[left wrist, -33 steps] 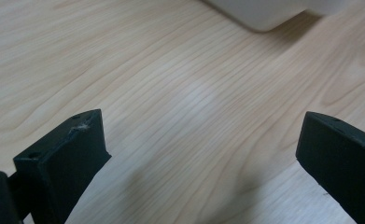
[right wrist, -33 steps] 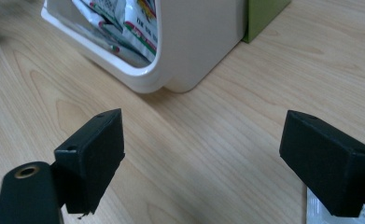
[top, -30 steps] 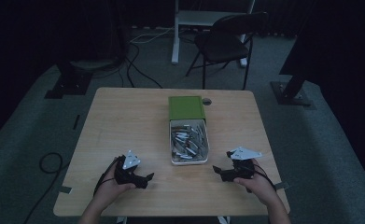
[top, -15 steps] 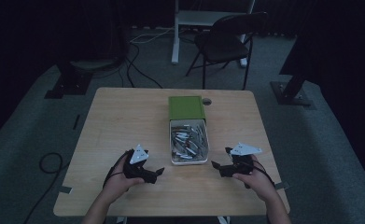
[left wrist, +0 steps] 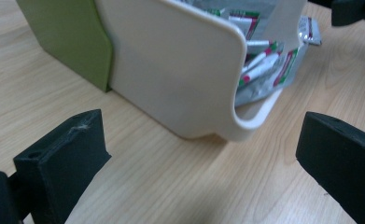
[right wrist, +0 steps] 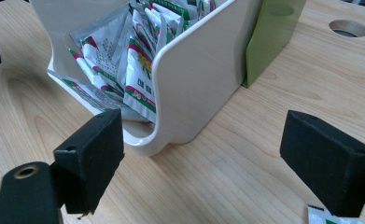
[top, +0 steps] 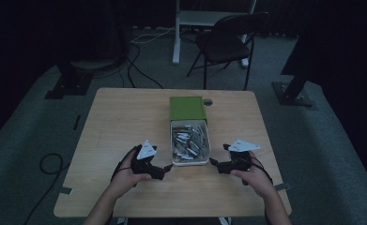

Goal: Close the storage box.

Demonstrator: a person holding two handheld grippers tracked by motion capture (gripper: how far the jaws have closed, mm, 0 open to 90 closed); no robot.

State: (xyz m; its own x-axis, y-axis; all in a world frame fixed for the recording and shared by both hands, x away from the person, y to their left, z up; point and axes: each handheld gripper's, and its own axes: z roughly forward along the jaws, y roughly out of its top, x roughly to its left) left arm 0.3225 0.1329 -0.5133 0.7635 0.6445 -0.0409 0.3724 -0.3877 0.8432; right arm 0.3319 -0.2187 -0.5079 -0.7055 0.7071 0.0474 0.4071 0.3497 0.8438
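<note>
**Packets all in the bin but one, both claws empty**

Packets [top: 188, 140] fill the white bin [top: 173, 159], which sits mid-table with a green box [top: 187, 108] touching its far end. The left claw [top: 168, 167] and the right claw [top: 213, 162] flank the bin's near end, each held just above the wood, jaws spread wide and gripping nothing. In the left gripper view the bin's [left wrist: 180, 79] curved near corner stands between the jaws but apart from them; the right gripper view shows the same from the other side, with silver, red and green packets [right wrist: 124, 60] leaning at the open cut-out. One loose packet [right wrist: 322, 215] lies on the table close under the right claw's jaw. Judging from this, the work is at its start or at a pause: no packet is being carried, and the stray one is yet to be picked up.

The table [top: 120, 122] is pale wood with a round cable hole [top: 208, 101] near the far edge. Around it lies grey carpet in a dim room, with a folding chair [top: 228, 42], trailing cables [top: 139, 65] and stand bases.
</note>
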